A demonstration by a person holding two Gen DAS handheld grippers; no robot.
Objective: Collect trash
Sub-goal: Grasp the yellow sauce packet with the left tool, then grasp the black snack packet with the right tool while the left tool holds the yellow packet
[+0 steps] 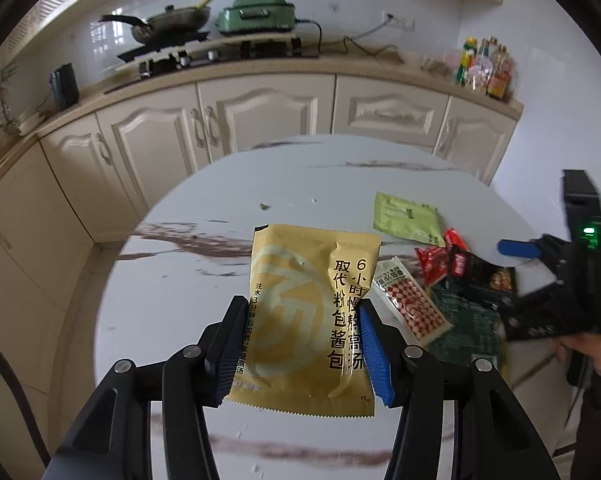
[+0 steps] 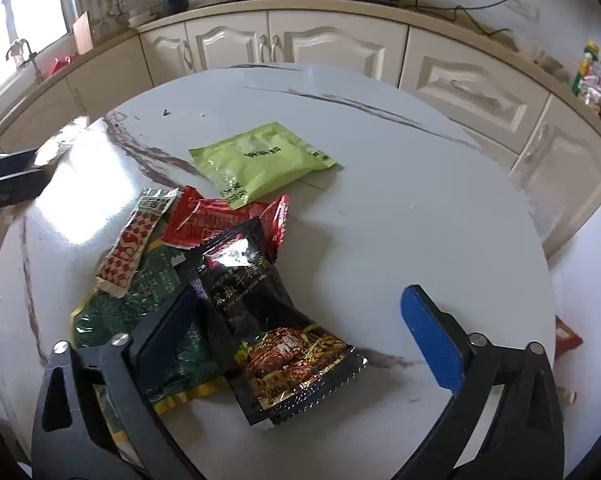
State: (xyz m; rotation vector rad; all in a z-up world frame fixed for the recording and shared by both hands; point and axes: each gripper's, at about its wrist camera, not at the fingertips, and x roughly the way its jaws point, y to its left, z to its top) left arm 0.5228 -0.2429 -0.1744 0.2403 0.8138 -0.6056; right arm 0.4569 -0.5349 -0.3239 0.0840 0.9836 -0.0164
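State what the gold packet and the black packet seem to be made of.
Gold packet: likely matte plastic-foil laminate; soft creases, serrated bottom edge. Black packet: glossy foil-lined plastic film, judging by bright glare, sharp crinkles and a zigzag-cut edge.

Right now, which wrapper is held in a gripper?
The gold sauce packet, clamped in the left gripper; the other wrappers lie on the table.

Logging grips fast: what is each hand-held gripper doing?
Left hand-held gripper: closed on the gold sauce packet.
Right hand-held gripper: open over the black wrapper.
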